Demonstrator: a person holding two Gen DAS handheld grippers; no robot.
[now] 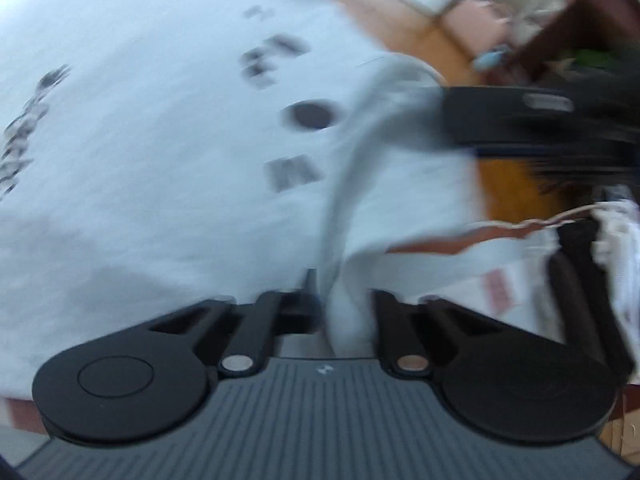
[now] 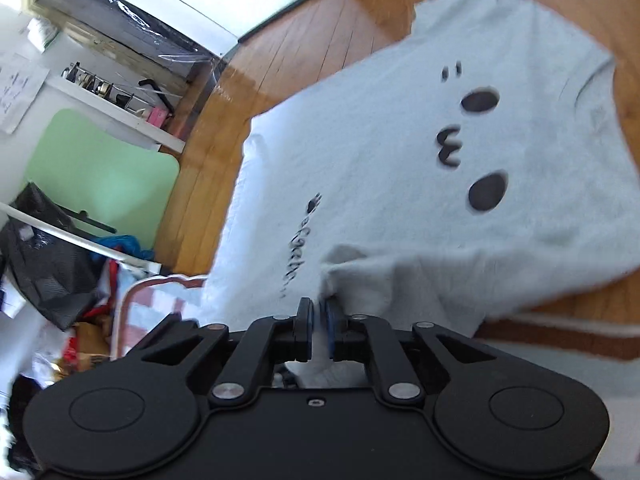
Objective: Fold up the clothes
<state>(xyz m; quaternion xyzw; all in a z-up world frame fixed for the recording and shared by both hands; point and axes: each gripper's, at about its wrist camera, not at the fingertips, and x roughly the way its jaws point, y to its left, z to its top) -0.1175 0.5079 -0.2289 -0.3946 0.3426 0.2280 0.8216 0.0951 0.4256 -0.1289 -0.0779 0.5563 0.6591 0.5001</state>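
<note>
Left claw [image 1: 340,304]: closed on a bunched fold of the T-shirt [image 1: 160,140], cloth pinched between the jaws.
Right claw [image 2: 318,328]: jaws nearly together, gripping a gathered edge of the T-shirt [image 2: 380,200].
T-shirt: white, printed with a dark cartoon face [image 2: 476,148]; spread mostly flat on the wooden floor [image 2: 320,32], one edge lifted by the claws.
Surroundings: white shelf [image 2: 120,116] and clutter beyond the floor.

Wooden floor [image 2: 320,40], white shelf [image 2: 120,108], bright daylight
</note>
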